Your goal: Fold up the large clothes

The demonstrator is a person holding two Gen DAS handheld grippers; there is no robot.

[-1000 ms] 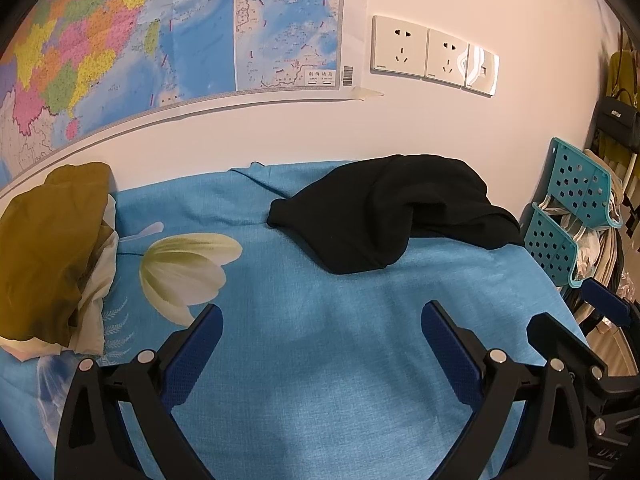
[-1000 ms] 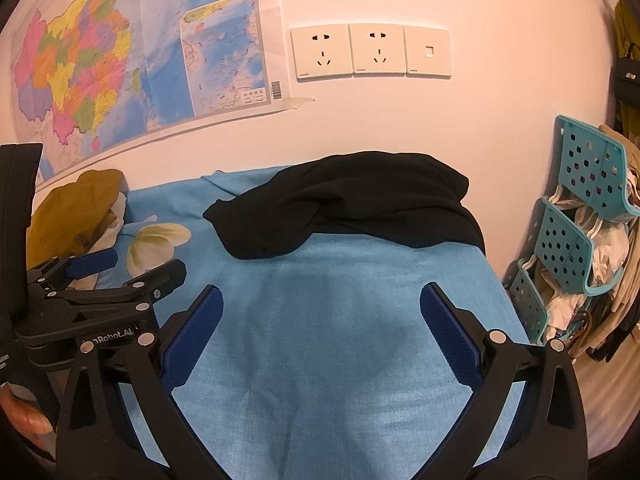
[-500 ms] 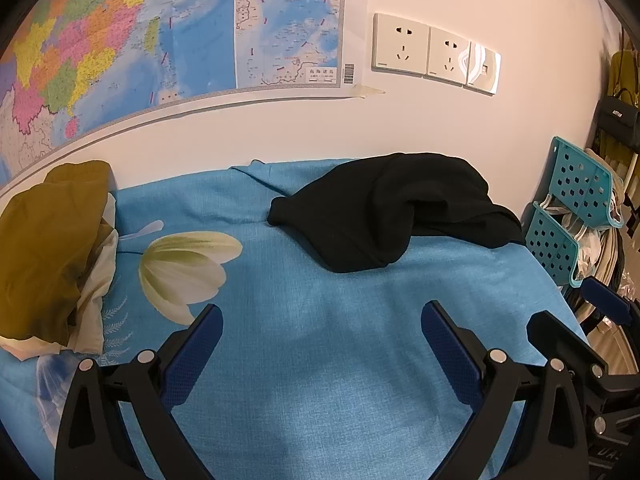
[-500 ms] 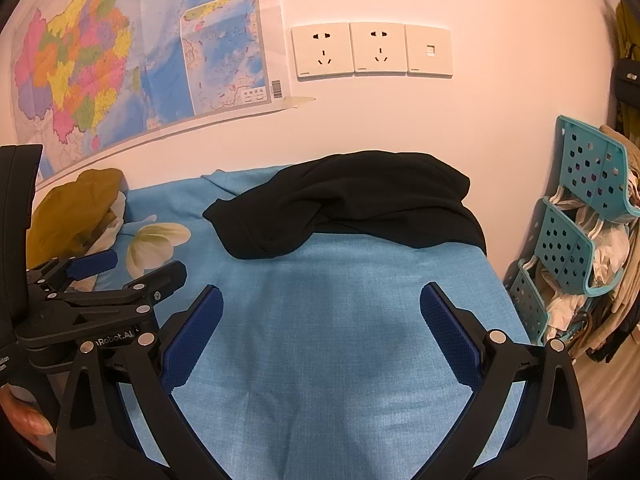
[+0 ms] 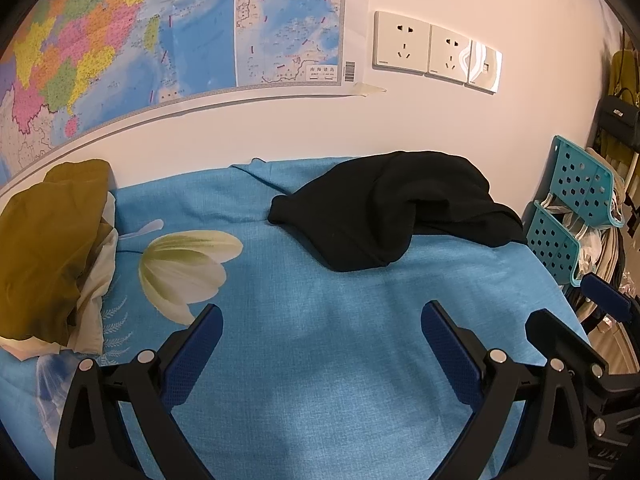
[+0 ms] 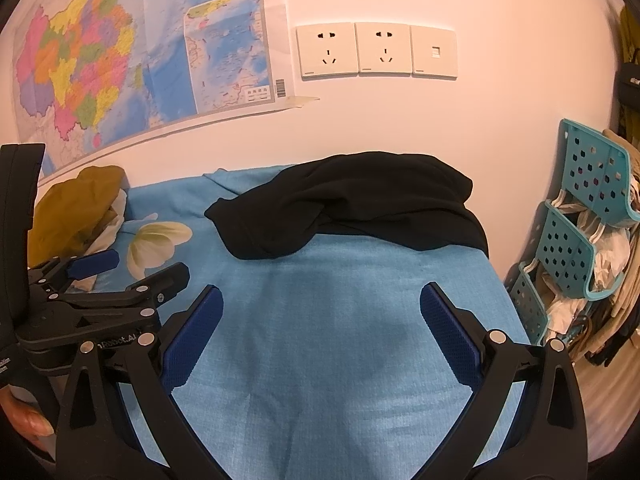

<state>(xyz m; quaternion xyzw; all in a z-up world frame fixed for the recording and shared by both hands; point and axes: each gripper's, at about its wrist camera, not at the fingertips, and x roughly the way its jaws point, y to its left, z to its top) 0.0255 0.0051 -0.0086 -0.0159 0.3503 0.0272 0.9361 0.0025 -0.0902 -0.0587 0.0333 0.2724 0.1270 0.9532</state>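
Both hand-held grippers, left [image 5: 320, 322] and right [image 6: 320, 304], spread; crumpled black garment [image 6: 352, 204] on woven blue sheet [image 6: 320, 340].

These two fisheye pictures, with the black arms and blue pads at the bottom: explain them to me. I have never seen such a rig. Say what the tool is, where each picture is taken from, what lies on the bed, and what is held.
There is no robot here. A person holds one pair of tongs in each hand, and a small camera on each looks forward along its two fingers. One picture comes from the left tongs, the other from the right tongs; each pair also shows at the edge of the other's view. Both stand open and hold nothing.

On the blue sheet, printed with a white flower, a crumpled black garment lies near the wall, not yet folded. At the left end sits an olive-brown cloth on something white. A map and wall sockets hang above, and teal baskets stand to the right.
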